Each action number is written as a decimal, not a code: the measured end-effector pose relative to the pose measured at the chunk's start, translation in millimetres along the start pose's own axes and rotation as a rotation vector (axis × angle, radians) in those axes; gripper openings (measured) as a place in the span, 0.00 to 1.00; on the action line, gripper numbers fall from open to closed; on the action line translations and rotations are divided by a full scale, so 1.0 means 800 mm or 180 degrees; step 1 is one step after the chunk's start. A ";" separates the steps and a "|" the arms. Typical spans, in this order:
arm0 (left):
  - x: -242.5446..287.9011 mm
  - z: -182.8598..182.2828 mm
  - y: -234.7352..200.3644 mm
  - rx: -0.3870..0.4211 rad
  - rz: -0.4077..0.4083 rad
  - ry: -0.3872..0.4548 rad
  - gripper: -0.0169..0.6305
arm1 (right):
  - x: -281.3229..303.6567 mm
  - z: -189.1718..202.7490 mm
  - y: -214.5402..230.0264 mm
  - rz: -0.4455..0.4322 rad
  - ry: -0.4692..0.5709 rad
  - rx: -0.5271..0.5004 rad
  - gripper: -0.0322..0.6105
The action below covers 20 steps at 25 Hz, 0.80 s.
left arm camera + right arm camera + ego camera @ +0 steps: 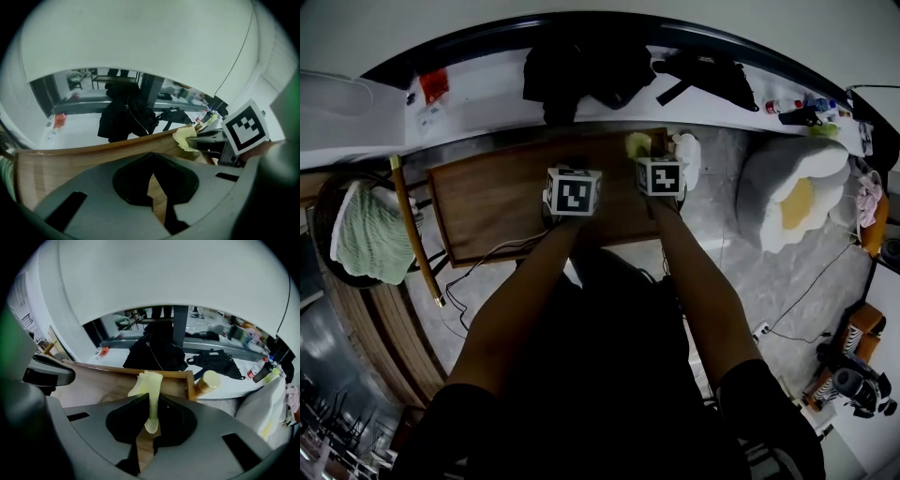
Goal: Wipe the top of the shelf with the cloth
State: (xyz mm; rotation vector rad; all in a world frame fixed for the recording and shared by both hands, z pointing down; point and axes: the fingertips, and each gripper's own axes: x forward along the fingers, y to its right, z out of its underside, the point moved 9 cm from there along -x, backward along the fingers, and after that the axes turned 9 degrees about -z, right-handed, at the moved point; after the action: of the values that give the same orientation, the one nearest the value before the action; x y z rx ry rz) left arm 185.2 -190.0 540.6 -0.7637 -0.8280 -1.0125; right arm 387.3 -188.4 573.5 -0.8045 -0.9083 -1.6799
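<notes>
Wooden shelf top (487,211): dark brown, rectangular, lying below both my grippers, its far edge near a white counter (487,98). A black jacket (581,66) lies heaped on that counter. My left gripper (153,159) is over the middle of the shelf top, jaws drawn together with nothing between them. My right gripper (151,404) is just beside it, near the far right corner, jaws clamped on the pale yellow cloth (149,380). The cloth's free end bunches out beyond the tips. Whether it touches the wood, I cannot tell.
</notes>
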 end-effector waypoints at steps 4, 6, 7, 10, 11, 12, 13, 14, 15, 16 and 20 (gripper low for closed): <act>0.002 -0.001 0.012 0.0001 0.0070 0.0023 0.04 | -0.008 0.001 0.015 0.0152 -0.0027 -0.0015 0.12; 0.002 -0.001 0.016 -0.0006 0.0103 0.0029 0.04 | -0.010 0.002 0.019 0.0237 -0.0061 -0.0021 0.12; 0.002 -0.001 0.016 -0.0016 0.0119 0.0030 0.04 | -0.010 0.003 0.021 0.0283 -0.0084 -0.0019 0.12; -0.001 0.000 0.014 -0.0048 0.0130 0.0054 0.04 | -0.013 0.003 0.025 0.0433 -0.0150 -0.0028 0.12; -0.004 0.001 0.011 -0.0054 0.0134 0.0074 0.04 | -0.015 0.003 0.025 0.0491 -0.0161 -0.0038 0.12; -0.007 0.003 0.006 -0.0059 0.0134 0.0093 0.04 | -0.017 0.003 0.025 0.0534 -0.0153 -0.0032 0.12; -0.011 0.004 0.000 -0.0065 0.0129 0.0109 0.04 | -0.019 0.002 0.023 0.0560 -0.0123 -0.0007 0.12; -0.015 0.006 -0.007 -0.0079 0.0118 0.0121 0.04 | -0.022 0.001 0.020 0.0576 -0.0080 0.0027 0.12; -0.019 0.010 -0.017 -0.0105 0.0101 0.0124 0.04 | -0.024 0.000 0.014 0.0573 -0.0031 0.0058 0.12; -0.023 0.015 -0.028 -0.0142 0.0077 0.0119 0.04 | -0.026 -0.002 0.002 0.0536 0.0021 0.0075 0.12; -0.056 0.029 -0.080 -0.0293 0.0006 0.0157 0.04 | -0.018 -0.015 -0.082 0.0132 0.0211 -0.0011 0.12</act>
State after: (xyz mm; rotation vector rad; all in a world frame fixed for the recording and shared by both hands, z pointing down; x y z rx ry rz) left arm 107.3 -173.6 523.3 -0.8145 -0.7422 -1.0693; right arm 326.5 -179.3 543.4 -0.7606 -0.8378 -1.6627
